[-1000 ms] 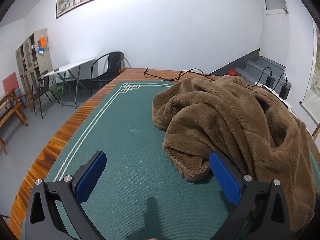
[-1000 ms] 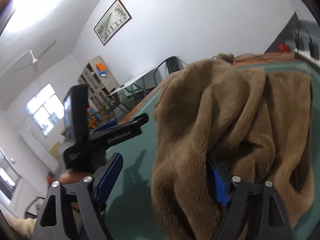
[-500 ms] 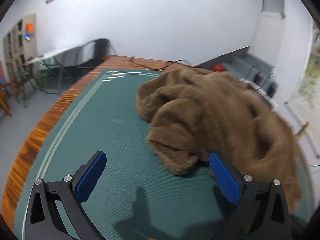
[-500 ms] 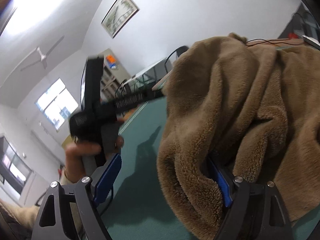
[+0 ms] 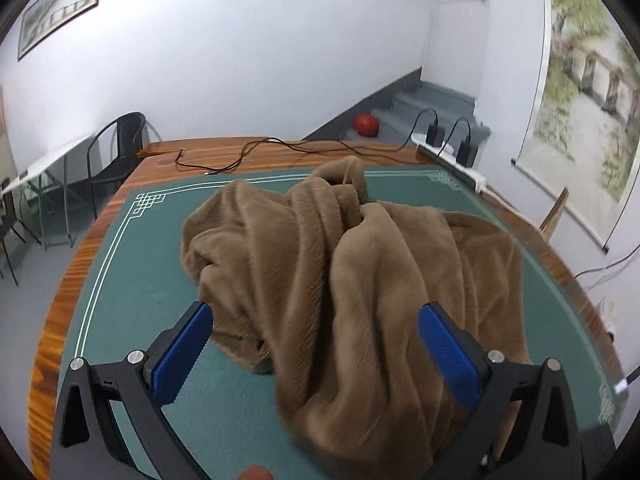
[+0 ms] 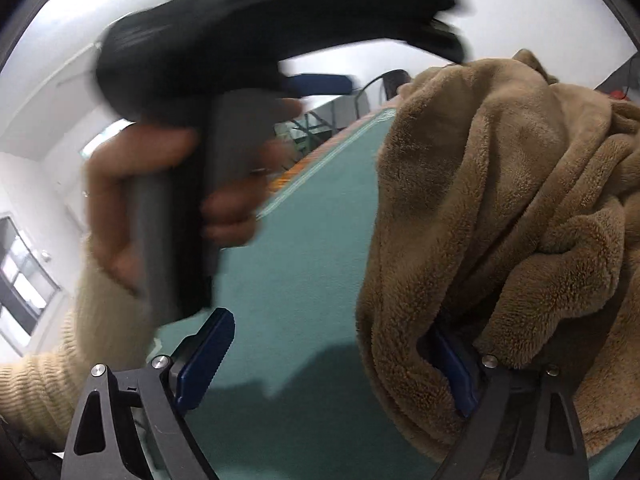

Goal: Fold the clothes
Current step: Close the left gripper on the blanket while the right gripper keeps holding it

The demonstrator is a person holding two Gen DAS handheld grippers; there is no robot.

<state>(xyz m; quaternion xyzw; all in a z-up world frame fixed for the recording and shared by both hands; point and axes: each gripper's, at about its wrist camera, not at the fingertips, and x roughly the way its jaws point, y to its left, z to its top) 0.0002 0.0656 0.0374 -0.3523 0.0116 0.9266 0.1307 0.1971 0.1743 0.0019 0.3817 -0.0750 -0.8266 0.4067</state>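
1. The left gripper [image 5: 316, 344] stands wide over the near edge of the garment [image 5: 360, 264], placed as if to pinch a hem.
2. The brown garment lies crumpled mid-bench [image 5: 132, 280] on the green mat [image 5: 144, 248], unfolded.
3. The right gripper [image 6: 332, 364] is wide too; fleece drapes over one finger, which lifts it.

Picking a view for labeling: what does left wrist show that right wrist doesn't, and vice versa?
Left wrist only: power strip, red ball, black cable on the wooden table edge.
Right wrist only: a hand holding the left gripper's handle, blurred, with a cream sleeve.
Both: crumpled brown fleece garment on the green mat, jaws wide.
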